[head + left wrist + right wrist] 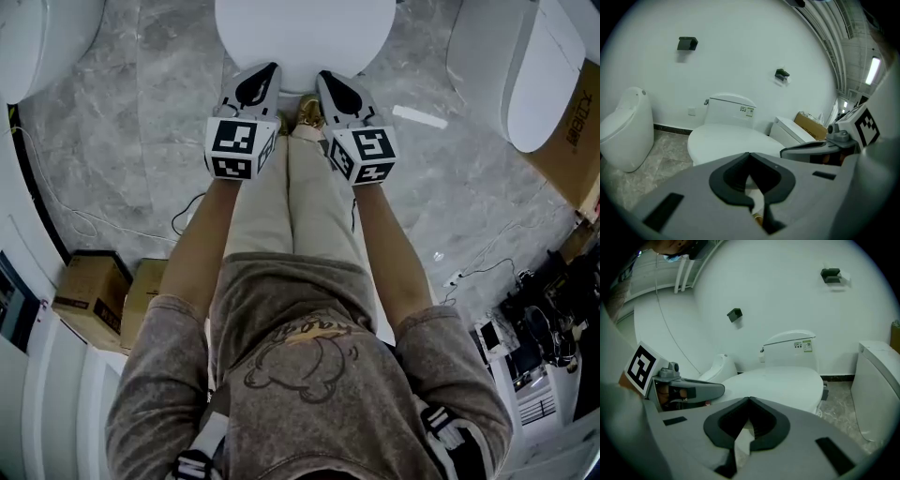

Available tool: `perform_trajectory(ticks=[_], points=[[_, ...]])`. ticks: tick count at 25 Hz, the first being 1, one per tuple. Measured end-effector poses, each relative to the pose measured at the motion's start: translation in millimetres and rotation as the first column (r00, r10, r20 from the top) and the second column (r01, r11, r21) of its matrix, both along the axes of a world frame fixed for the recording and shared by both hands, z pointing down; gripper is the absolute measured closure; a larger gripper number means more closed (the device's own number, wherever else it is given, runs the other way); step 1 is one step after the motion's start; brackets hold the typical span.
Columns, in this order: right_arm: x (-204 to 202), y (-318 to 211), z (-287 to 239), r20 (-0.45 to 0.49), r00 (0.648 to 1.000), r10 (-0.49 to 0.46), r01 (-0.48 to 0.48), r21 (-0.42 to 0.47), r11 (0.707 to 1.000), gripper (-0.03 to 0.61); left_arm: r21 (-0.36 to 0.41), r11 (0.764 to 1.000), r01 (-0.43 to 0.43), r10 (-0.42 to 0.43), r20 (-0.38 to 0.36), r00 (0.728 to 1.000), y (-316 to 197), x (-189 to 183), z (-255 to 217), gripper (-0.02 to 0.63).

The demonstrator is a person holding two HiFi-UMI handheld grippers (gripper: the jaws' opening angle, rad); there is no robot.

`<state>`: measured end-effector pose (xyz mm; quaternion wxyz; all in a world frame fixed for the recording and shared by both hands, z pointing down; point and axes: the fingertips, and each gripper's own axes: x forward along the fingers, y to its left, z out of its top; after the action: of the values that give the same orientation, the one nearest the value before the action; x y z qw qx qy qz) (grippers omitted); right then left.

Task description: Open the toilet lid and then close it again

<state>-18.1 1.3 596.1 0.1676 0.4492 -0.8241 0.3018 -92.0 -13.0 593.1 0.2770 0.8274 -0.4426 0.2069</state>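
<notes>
Head view looks steeply down; both gripper views look forward, sharing the toilet lid point(305, 37) point(726, 140) point(783, 380) just beyond their fingertips point(742, 161) point(757, 404).

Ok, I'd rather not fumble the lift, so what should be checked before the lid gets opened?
1. Is the toilet lid down and flat? Ok.
2. Is the left gripper at the lid's front edge? Ok.
3. Is the right gripper at the front edge too? Ok.
4. Are the jaws apart, ready to take the edge? Not ok: both grippers are shut, with nothing between the jaws.
5. Are the tips touching the lid? Cannot tell.
</notes>
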Motion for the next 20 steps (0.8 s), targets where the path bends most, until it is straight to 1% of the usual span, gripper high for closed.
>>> perform_trajectory(ticks=[6, 11, 20], points=[[-6.0, 15.5, 36.5, 0.006, 1.000, -0.017, 0.017, -0.016, 1.000, 0.552, -0.011, 1.000, 0.024, -0.024, 0.008, 1.000, 16.4, -6.2, 36.6, 0.604], [-7.6, 28.3, 69.3, 0.003, 0.999, -0.033, 0.033, -0.049, 0.998, 0.552, -0.010, 1.000, 0.022, -0.022, 0.018, 1.000, 29.9, -7.4, 69.4, 0.606], [-12.6, 44.7, 129.1, -0.043, 0.997, -0.059, 0.055, -0.097, 0.994, 0.552, -0.075, 0.997, 0.015, -0.012, 0.040, 0.999, 46.6, -10.6, 131.4, 0.606]])
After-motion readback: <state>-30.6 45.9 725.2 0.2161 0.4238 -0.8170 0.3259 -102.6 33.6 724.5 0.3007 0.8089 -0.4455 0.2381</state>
